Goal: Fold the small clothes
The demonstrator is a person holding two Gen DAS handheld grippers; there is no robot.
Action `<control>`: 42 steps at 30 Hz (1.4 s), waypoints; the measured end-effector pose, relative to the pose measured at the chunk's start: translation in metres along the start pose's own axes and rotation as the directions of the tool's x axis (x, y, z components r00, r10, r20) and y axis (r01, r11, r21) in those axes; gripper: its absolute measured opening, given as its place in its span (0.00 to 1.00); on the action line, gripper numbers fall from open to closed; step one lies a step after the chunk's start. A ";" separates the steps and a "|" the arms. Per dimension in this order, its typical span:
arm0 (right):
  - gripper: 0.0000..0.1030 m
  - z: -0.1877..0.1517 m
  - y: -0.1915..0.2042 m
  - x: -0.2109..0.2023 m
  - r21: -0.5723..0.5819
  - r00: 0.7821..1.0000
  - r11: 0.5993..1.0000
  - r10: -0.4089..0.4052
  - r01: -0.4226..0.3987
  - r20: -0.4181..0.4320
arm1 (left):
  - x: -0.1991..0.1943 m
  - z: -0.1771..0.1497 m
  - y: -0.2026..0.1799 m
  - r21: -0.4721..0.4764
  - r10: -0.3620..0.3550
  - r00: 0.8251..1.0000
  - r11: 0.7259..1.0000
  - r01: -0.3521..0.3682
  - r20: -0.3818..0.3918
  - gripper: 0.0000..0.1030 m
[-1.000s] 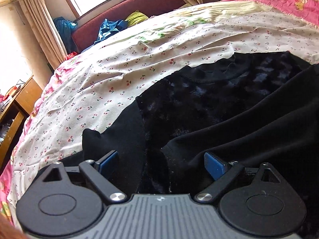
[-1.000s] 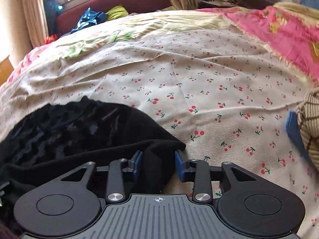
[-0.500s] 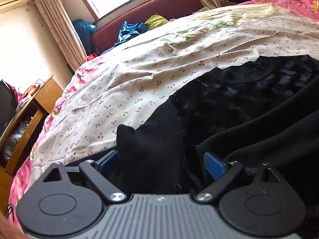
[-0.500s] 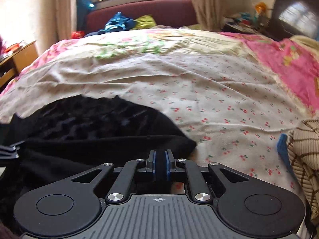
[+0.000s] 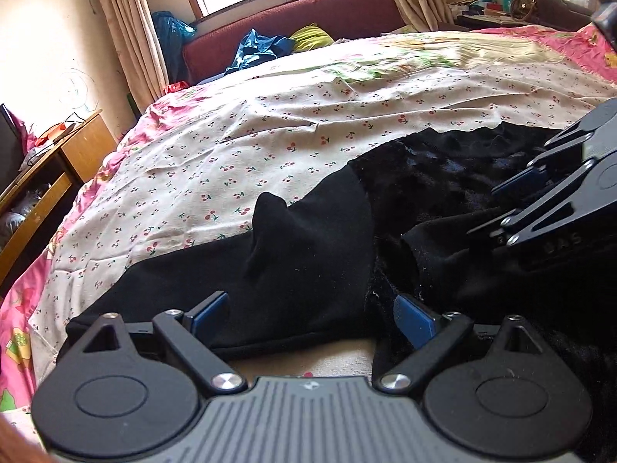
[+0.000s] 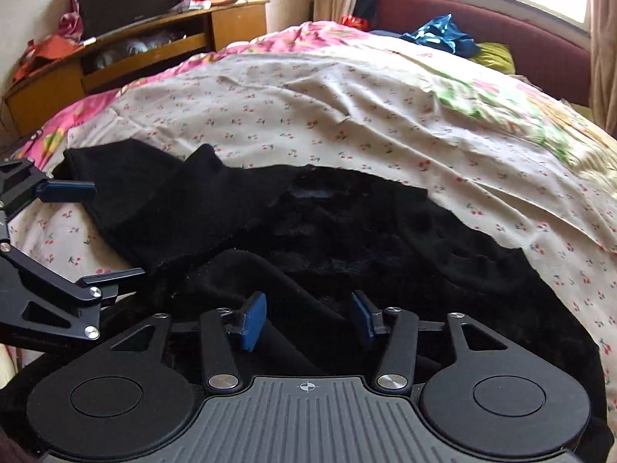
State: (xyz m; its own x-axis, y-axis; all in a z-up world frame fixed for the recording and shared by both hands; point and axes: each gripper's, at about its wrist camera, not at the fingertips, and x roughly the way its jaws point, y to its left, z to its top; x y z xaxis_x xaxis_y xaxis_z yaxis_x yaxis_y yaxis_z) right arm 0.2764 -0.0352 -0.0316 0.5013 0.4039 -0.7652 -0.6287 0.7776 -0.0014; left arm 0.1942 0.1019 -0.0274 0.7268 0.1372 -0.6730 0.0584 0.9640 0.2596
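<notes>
**Right gripper lets go of the folded-over side; left sleeve awaits its turn**

Compared with the earlier frames, our right gripper [image 6: 308, 318] has swung across the black garment [image 6: 347, 239] from its outer edge to a place above its middle, and its jaws, pinched together half a second ago, are opening; dark fabric lies beneath and between the blue pads, but they do not press on it. Our left gripper [image 5: 312, 316] has shifted slightly along the near edge, jaws wide as before and nothing clamped.

The garment lies flat on the cherry-print sheet [image 5: 270, 146] of the bed, its plush body toward the right and one smooth sleeve [image 5: 239, 270] reaching out to the left (the cuff end sits just beyond the left gripper's outer finger). A fold of cloth already lies over the body beside the right gripper.

The relation that governs the coming move, in our judgement: the sleeve's long axis runs crosswise to the left gripper's fingers, directly ahead of them and touching the sheet, while the right gripper stands well apart from it. The left hand is therefore the nearer, and would carry the sleeve inward over the body.
</notes>
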 end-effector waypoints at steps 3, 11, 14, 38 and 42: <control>0.26 0.001 0.005 0.012 -0.014 0.998 1.000 -0.003 0.002 -0.059 | -0.001 -0.001 0.001 -0.001 -0.012 1.000 1.000 0.012 0.010 1.00; 0.04 0.024 -0.011 -0.018 0.145 0.999 0.989 -0.037 0.032 0.034 | -0.011 0.010 0.004 -0.011 -0.030 0.997 0.999 0.031 0.074 1.00; 0.04 0.033 -0.013 -0.009 0.162 0.999 0.987 -0.028 0.023 0.026 | -0.010 0.016 0.002 -0.009 -0.025 0.996 1.000 0.026 0.085 1.00; 0.07 -0.132 -0.097 -0.099 0.554 0.939 0.779 -0.345 0.294 -0.012 | 0.048 0.032 -0.066 0.218 0.071 0.997 0.973 -0.072 0.011 1.00; 0.16 -0.113 -0.066 -0.115 0.461 0.915 0.822 -0.400 0.336 0.048 | 0.031 0.023 -0.043 0.131 0.085 0.996 0.988 -0.083 -0.008 1.00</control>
State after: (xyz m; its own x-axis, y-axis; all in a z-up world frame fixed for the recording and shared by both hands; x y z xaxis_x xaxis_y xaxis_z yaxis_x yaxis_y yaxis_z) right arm 0.1929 -0.1876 -0.0163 0.7390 0.0813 -0.6688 -0.0747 0.9965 0.0386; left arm 0.2297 0.0598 -0.0436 0.7238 0.2200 -0.6540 0.0873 0.9110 0.4030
